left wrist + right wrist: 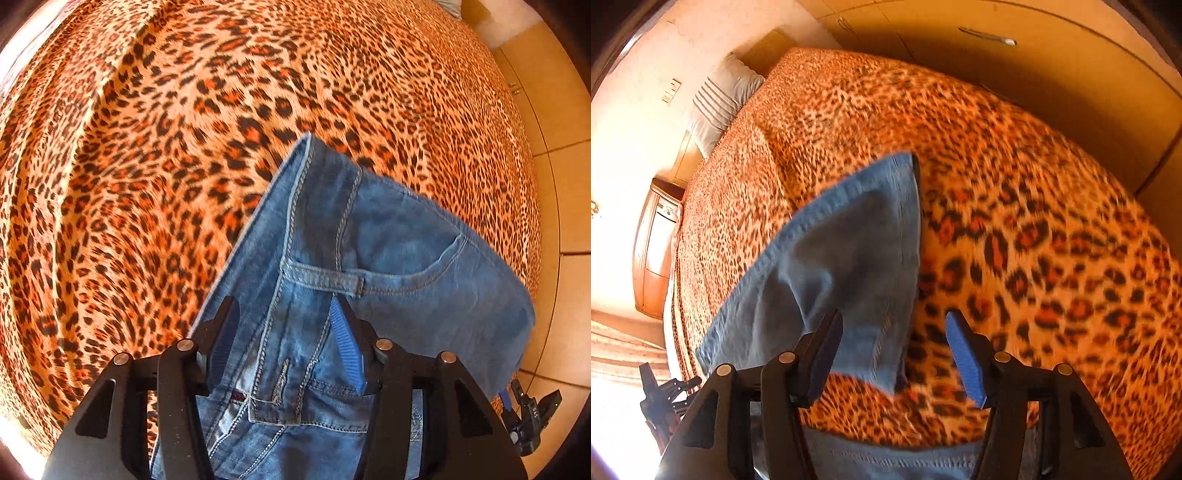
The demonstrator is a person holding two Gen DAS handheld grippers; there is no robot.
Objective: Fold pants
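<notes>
Blue jeans (pixel 388 236) lie on a leopard-print bedspread (pixel 147 166). In the left wrist view I see the waistband, a belt loop and a front pocket. My left gripper (pixel 282 306) points down over the fly area. It is open, with denim showing flat between the blue pads (pixel 347 343) and no pinch visible. In the blurred right wrist view a plain denim end with a stitched hem (pixel 849 251) lies on the bedspread (pixel 1052 258). My right gripper (pixel 894 317) hovers open at that end's near corner, and its pads (pixel 964 358) stand apart from the cloth.
The bed fills both views. A striped pillow (pixel 716 99) lies at its head, beside a wooden nightstand (pixel 653 254). Wardrobe doors (pixel 1034 74) run along the far side. Tiled floor (pixel 561 221) borders the bed. A black gripper-like device (pixel 532 413) shows past the bed's edge.
</notes>
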